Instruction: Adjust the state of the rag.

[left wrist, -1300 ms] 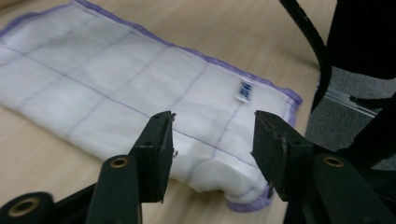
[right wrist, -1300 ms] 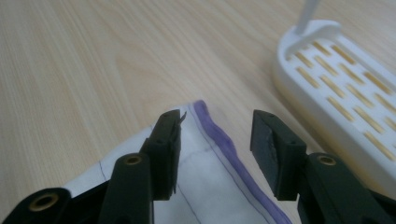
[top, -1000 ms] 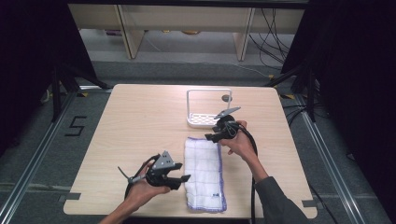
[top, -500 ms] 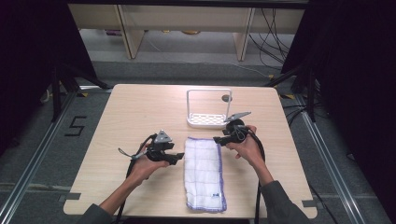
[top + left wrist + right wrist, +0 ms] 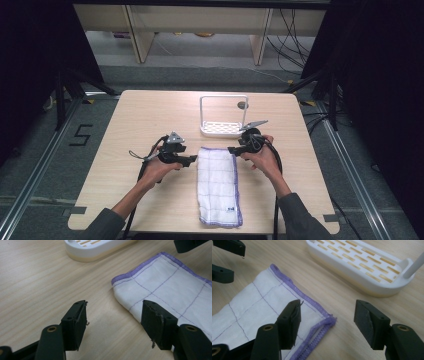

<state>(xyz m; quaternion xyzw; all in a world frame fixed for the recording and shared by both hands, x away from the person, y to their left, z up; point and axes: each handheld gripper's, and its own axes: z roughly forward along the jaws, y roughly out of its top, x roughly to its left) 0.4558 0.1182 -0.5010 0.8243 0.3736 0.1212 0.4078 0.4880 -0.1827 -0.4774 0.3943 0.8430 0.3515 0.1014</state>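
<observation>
A folded white cloth (image 5: 218,185) with purple edging lies lengthwise on the wooden table (image 5: 135,125). My left gripper (image 5: 192,160) sits low at the cloth's far left corner, jaws open and just widened; the cloth (image 5: 172,287) edge lies by one fingertip (image 5: 152,322) of the left gripper (image 5: 115,315), untouched. My right gripper (image 5: 232,149) is at the far right corner. The right gripper (image 5: 328,315) jaws have just been opening, and the cloth (image 5: 257,307) corner lies flat between them, not pinched.
A white slotted rack (image 5: 223,129) with an upright wire frame stands just beyond the cloth, close to the right gripper; the rack (image 5: 362,267) is an arm's width from its jaws. Cables trail from both grippers. Dark floor surrounds the table.
The left hand has moved away from the person along the cloth's left edge to its far corner. Both grippers' jaws stand wider. The right hand has barely shifted.
</observation>
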